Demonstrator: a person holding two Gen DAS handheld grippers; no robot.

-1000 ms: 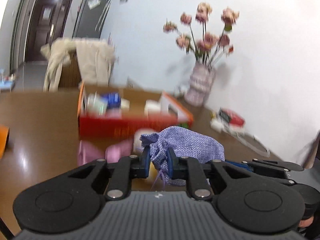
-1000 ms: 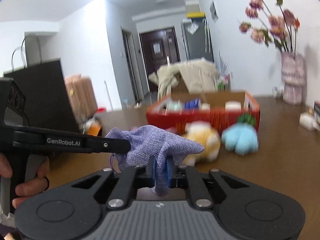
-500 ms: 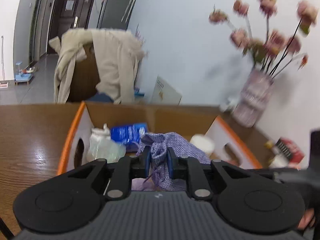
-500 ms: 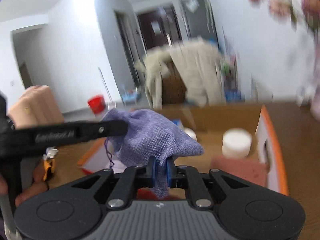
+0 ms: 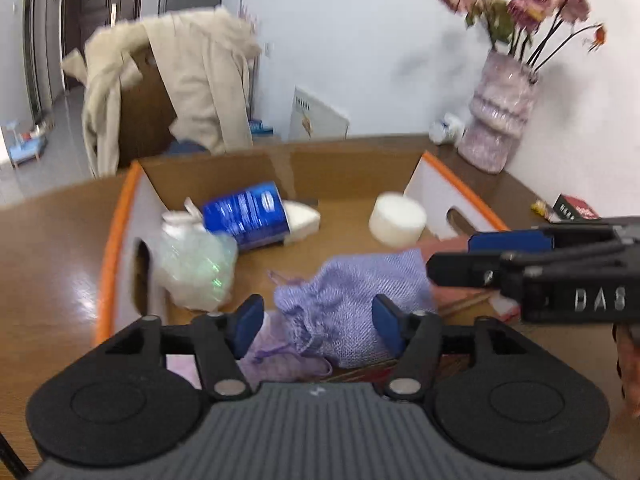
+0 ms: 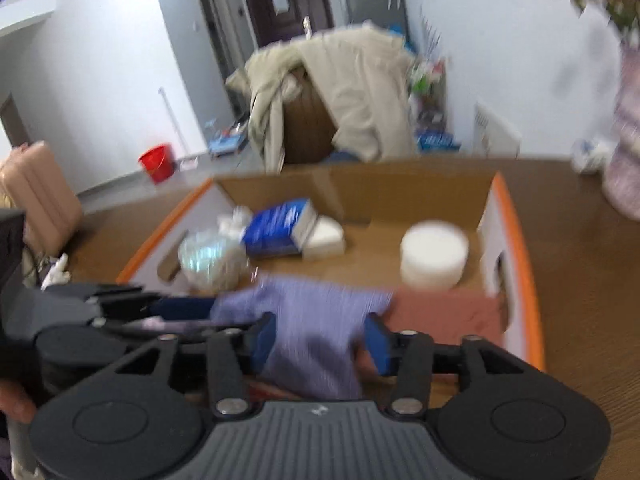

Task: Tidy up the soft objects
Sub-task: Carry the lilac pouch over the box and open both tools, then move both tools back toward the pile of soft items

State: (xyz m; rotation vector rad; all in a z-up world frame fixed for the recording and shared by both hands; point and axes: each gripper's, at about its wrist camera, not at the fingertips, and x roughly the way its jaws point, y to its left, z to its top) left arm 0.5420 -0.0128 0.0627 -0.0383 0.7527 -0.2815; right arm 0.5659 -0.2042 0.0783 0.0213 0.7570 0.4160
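A purple woven drawstring pouch (image 5: 352,300) lies loose at the near end of the orange-rimmed cardboard box (image 5: 120,208), on a pink cloth (image 6: 448,316). My left gripper (image 5: 318,326) is open, its blue pads spread either side of the pouch. My right gripper (image 6: 320,338) is open too, with the pouch (image 6: 316,332) between its spread pads, not clamped. The right gripper also shows in the left wrist view (image 5: 532,264), coming in from the right.
The box holds a blue packet (image 5: 248,214), a clear plastic bag (image 5: 196,264) and a white round tub (image 5: 398,220). A pink vase of flowers (image 5: 500,120) stands on the brown table at the right. A chair draped with a beige coat (image 5: 180,80) stands behind.
Both grippers carried the pouch over the box, then opened. The pouch has dropped from their pads into the near end of the box.
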